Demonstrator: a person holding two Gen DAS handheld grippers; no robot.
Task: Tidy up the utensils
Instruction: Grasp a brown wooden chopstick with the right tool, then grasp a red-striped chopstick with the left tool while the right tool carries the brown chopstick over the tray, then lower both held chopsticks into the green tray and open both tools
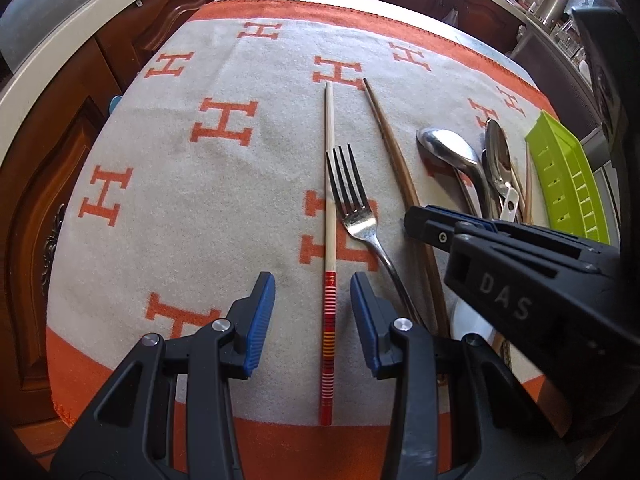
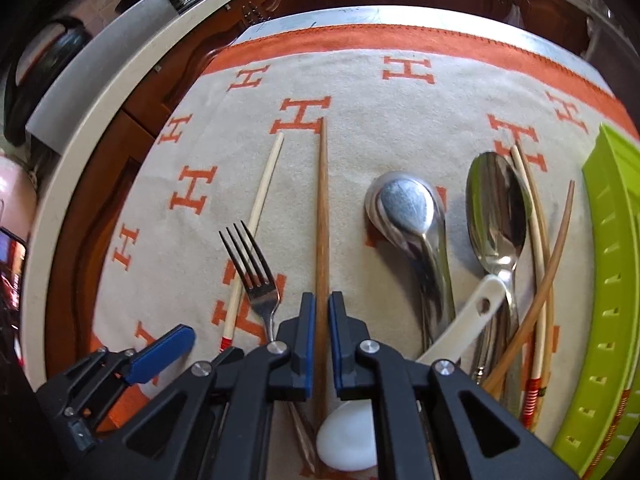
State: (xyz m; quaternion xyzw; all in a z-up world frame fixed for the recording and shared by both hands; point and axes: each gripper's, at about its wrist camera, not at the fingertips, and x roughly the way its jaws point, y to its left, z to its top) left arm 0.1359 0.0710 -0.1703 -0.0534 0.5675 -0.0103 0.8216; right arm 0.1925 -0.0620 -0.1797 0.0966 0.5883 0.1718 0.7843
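My left gripper stands open just over the cloth. A pale chopstick with a red-striped end lies between its blue pads, touching neither. My right gripper is shut on a long brown chopstick, its pads pressing both sides of it. A steel fork lies between the two chopsticks. The brown chopstick runs under the right gripper's fingers. One of the left gripper's pads shows at lower left in the right wrist view.
Two steel spoons, a white ceramic spoon and several crossed chopsticks lie piled to the right. A lime-green slotted tray stands at the far right. The orange-patterned cloth covers the table; wooden cabinets lie beyond.
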